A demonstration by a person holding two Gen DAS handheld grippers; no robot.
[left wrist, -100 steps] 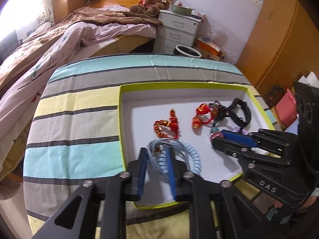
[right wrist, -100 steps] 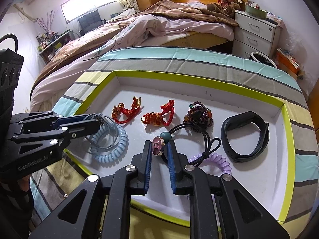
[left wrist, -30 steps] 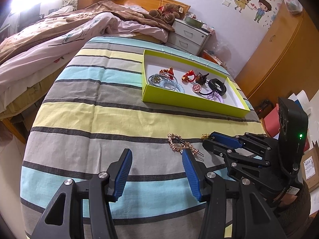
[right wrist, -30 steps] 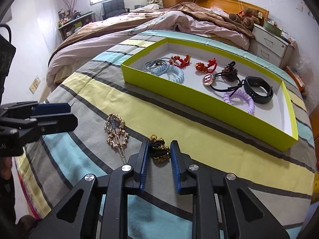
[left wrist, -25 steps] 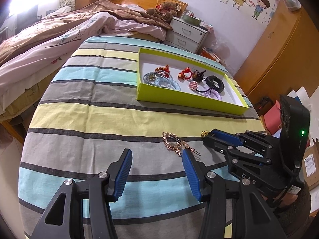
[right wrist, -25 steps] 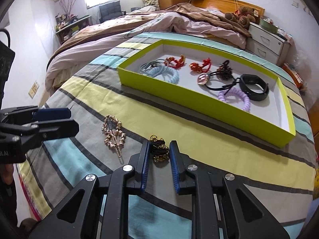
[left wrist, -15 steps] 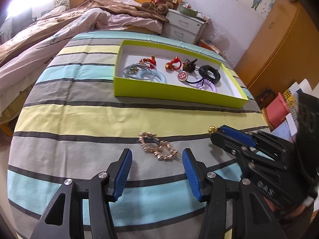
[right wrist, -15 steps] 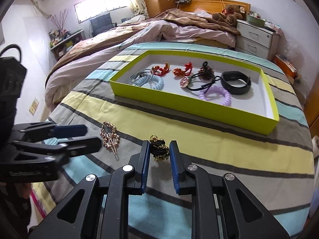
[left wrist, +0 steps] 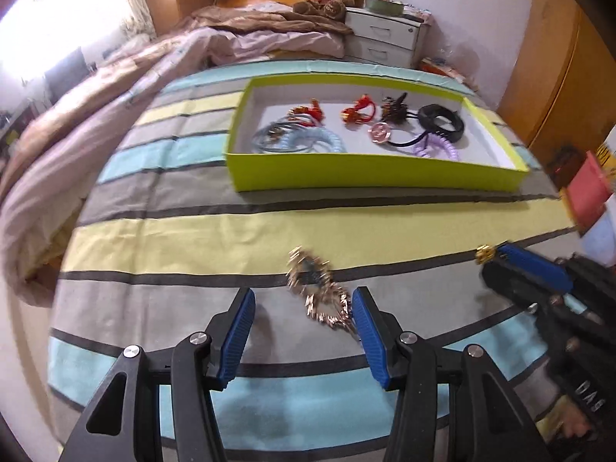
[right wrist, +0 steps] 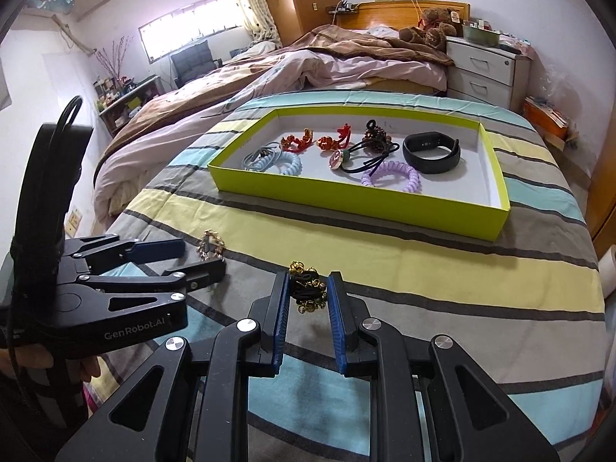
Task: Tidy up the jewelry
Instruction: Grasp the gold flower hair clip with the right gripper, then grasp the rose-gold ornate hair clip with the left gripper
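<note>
A gold hair clip (left wrist: 321,293) lies on the striped cloth; it also shows in the right wrist view (right wrist: 210,250). My left gripper (left wrist: 302,327) is open, its blue pads either side of the clip's near end, the right pad close to it. My right gripper (right wrist: 308,300) is shut on a black and gold hair tie (right wrist: 307,287), just above the cloth. The lime-green tray (left wrist: 369,175) farther back holds several bracelets, hair ties and a black band (right wrist: 431,152).
The striped cloth covers a table (right wrist: 442,269). A bed (right wrist: 308,65) and a white drawer unit (right wrist: 487,73) stand behind it, wooden cupboards (left wrist: 562,57) to the right. A red box (left wrist: 589,192) sits off the table's right edge.
Both grippers left the tray and came back to the near side of the table. My left gripper has closed in around the gold clip. My right gripper keeps hold of the hair tie.
</note>
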